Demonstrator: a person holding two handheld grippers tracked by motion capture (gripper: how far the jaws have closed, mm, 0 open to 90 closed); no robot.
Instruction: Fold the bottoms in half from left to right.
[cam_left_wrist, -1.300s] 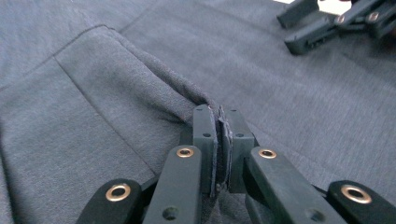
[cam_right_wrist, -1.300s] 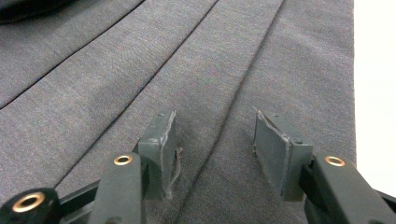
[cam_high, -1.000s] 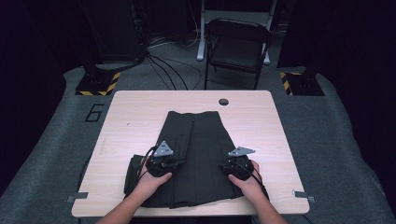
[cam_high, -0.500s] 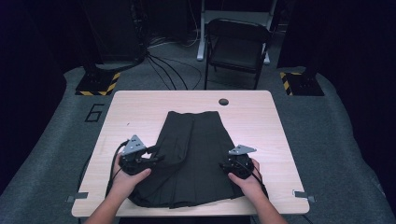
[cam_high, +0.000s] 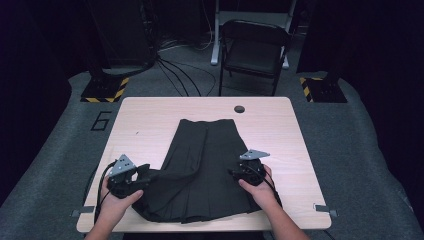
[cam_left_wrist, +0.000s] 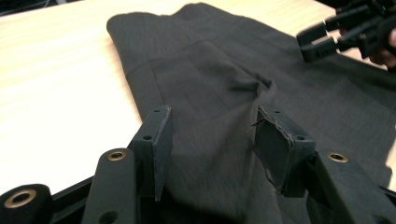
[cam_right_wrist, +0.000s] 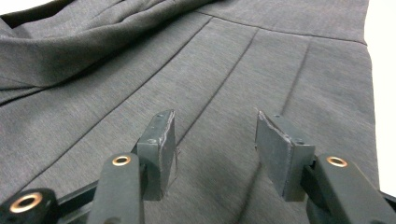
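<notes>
- The skirt (cam_high: 205, 170) lies flat mid-counter (cam_high: 145, 120), waist away from the person, hem near the front edge.
- The left tool (cam_high: 142, 172) sits at the skirt's left hem corner; its jaws have just been opening and stand wide, cloth between them but not pinched.
- The right tool (cam_high: 239, 174) hovers wide over the right pleats, holding nothing.
- To spread well, pull the bunched left corner outward and smooth the crease.
- The hem's left corner is dark and hard to make out.

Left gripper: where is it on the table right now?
In the high view the left gripper sits at the table's near left corner, at the left hem of the dark skirt, jaws open.
</notes>
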